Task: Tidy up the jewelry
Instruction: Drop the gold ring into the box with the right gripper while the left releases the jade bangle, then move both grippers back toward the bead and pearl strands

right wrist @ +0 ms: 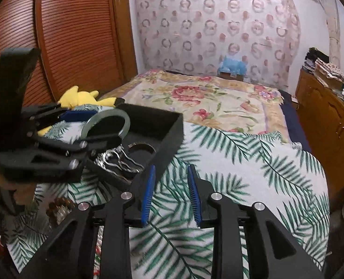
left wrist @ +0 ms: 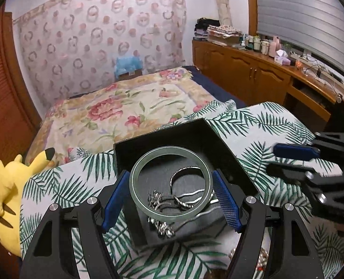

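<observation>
Left gripper (left wrist: 170, 194) clamps the bangle (left wrist: 170, 183) above the box (left wrist: 209, 137); lower it level, clear of the silver pieces (left wrist: 183, 197) inside. Right gripper (right wrist: 170, 194), beside the box, is released

floral bed (left wrist: 125, 107), wooden dresser (left wrist: 253, 69) — patterned curtain (right wrist: 214, 23)

Glossy green bangle (left wrist: 170, 182), matt black box (left wrist: 162, 139)

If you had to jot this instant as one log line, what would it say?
left tongs: shut on jade bangle, above black box | right tongs: open, empty | box: silver jewelry inside
</observation>
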A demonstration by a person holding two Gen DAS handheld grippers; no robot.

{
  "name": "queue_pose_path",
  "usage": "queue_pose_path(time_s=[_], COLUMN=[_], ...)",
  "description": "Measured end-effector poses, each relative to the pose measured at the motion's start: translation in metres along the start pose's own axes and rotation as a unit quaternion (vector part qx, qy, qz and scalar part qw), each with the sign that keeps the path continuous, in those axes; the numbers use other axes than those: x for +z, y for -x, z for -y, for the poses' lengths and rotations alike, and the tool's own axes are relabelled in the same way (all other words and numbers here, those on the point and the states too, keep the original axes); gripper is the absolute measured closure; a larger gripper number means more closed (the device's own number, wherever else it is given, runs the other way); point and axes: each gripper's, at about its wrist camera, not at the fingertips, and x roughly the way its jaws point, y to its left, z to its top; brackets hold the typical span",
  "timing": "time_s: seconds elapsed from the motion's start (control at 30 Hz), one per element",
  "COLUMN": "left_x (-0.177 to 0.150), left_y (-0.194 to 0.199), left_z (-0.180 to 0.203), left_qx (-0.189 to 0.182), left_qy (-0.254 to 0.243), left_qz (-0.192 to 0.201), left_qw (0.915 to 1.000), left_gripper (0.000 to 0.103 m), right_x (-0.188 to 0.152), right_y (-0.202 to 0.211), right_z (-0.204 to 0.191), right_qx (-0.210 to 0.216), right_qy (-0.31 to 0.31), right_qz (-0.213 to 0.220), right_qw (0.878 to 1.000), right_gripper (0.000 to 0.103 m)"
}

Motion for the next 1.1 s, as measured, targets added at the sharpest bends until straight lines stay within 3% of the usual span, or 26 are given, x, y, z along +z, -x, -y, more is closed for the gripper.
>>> queue_pose_path(time_s=[0.5, 0.8, 1.1], left_x=[-0.001, -0.044, -0.094], left_y=[-0.005, 0.038, 0.067], left_z=[0.004, 0.006, -0.009], left_qx=[-0.003, -0.025, -0.024], left_qy=[-0.001, 0.005, 0.024], left_qz=[-0.004, 0.011, 0.0], left_qw=[1.0, 0.9996, 0.9994], left_gripper=[0.032, 0.032, 0.032], right_x=[-0.024, -0.049, -0.073], right_y=[0.007, 0.023, 0.043], right_z=[-0.002, -0.013, -0.033], right_qx=[-0.005, 0.006, 0.02], right_qy=[0.007, 0.018, 0.017], right_qz=[-0.003, -0.013, -0.011], right_qw=[1.0, 1.0, 1.0], right_gripper=[0.069, 0.069, 0.069])
